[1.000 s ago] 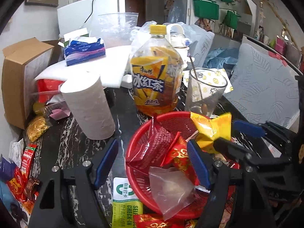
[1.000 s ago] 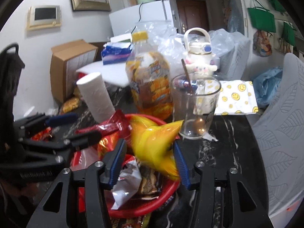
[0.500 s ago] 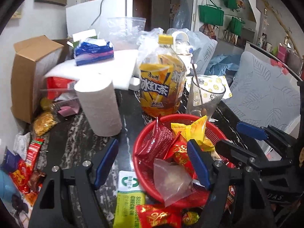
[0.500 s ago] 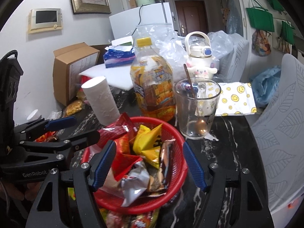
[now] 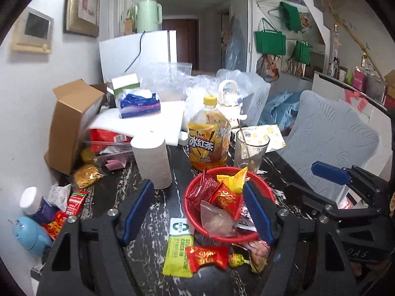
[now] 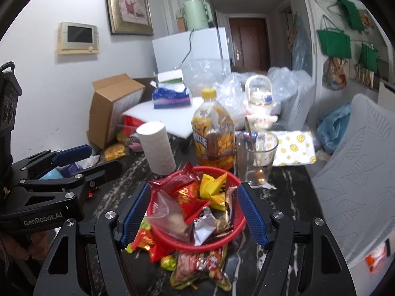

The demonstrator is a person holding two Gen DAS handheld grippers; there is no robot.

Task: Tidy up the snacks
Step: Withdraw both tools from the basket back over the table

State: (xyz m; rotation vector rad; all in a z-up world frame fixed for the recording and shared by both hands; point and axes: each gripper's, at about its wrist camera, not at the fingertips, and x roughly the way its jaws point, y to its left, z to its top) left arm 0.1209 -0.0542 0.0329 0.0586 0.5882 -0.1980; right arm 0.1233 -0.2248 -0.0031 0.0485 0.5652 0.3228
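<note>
Both tools raised above red basket (image 6: 197,243), fingers spread, empty.

Even, soft indoor daylight, mild motion blur throughout, and strong fisheye bending with black vignette from ten to two o'clock.

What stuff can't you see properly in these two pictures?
- Bottom of the red basket: both views, covered by piled snack packets.
- Table edge nearest the cameras: both views, blocked by the open left gripper and open right gripper.
- Brown packet in front of the basket: right view, too blurred to read.
- Inside the cardboard box: left view, its opening faces away.
- Small blue thing: left view, cut by the fisheye edge.
</note>
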